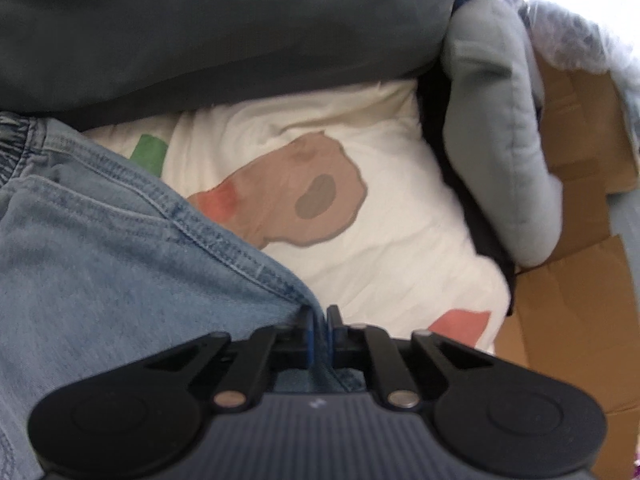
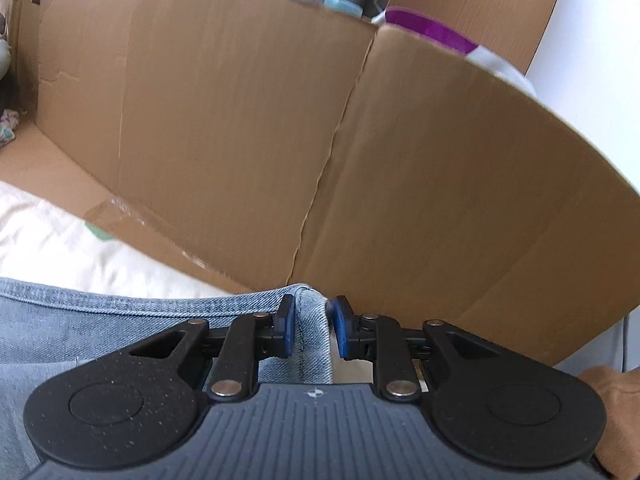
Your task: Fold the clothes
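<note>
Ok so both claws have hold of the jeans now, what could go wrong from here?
1. The left claw pinches only a thin edge of the jeans, so the denim could slip out during a lift.
2. The right claw grips a thick folded hem, and its right pad looks barely seated, so that corner may drop.
3. The cardboard wall stands close ahead of the right claw; swinging the jeans forward could snag it.

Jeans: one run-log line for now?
left gripper: shut on jeans | right gripper: shut on jeans hem | fold: not done
</note>
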A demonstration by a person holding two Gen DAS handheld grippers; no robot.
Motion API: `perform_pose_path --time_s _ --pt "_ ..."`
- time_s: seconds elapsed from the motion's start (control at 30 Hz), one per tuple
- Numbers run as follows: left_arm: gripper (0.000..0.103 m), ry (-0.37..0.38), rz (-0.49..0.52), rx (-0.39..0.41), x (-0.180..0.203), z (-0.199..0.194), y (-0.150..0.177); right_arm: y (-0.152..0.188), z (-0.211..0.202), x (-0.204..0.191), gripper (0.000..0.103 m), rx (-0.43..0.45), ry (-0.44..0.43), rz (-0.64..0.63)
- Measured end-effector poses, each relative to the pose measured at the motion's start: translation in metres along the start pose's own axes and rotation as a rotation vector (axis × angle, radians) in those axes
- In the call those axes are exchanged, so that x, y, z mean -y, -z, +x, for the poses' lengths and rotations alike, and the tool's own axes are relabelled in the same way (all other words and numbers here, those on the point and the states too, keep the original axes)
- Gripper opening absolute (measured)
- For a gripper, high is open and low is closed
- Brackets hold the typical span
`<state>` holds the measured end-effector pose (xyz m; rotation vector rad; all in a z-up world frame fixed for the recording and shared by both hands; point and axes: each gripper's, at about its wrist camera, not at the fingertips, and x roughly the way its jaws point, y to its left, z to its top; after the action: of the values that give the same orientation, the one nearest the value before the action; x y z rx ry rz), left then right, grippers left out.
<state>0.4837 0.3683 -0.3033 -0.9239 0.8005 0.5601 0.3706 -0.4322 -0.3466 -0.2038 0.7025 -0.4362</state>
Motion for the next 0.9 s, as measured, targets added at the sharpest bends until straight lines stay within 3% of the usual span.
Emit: perform_pose_path --time_s 0.5,0.63,0.7,0.77,0.87,0.9 --pt "0.006 0.078 -0.043 0.054 -0.001 -0.005 -0.027 -0.024 -0.008 -0.005 0.020 0.104 0.024 -0.030" --pt "0.008 0.034 0.001 0.012 0.001 0.011 -0.026 -0.027 0.004 -0.015 0.021 0.085 0.031 -0.053" --pt "0.013 -0.011 0.019 -0.053 0.000 0.023 -0.025 -0.025 0.012 -0.018 0.023 0.049 0.011 -0.037" --pt "0.017 -0.007 0.039 -0.066 0.001 0.019 -0.025 -0.022 0.013 -0.018 0.029 0.021 0.003 -0.013" --pt "0.037 -0.004 0.134 -0.059 0.007 0.002 -0.028 -0.017 0.010 -0.016 0.032 0.010 -0.024 -0.003" --pt "0.039 -0.014 0.153 -0.056 0.006 -0.002 -0.029 -0.015 0.009 -0.015 0.032 0.005 -0.034 -0.001"
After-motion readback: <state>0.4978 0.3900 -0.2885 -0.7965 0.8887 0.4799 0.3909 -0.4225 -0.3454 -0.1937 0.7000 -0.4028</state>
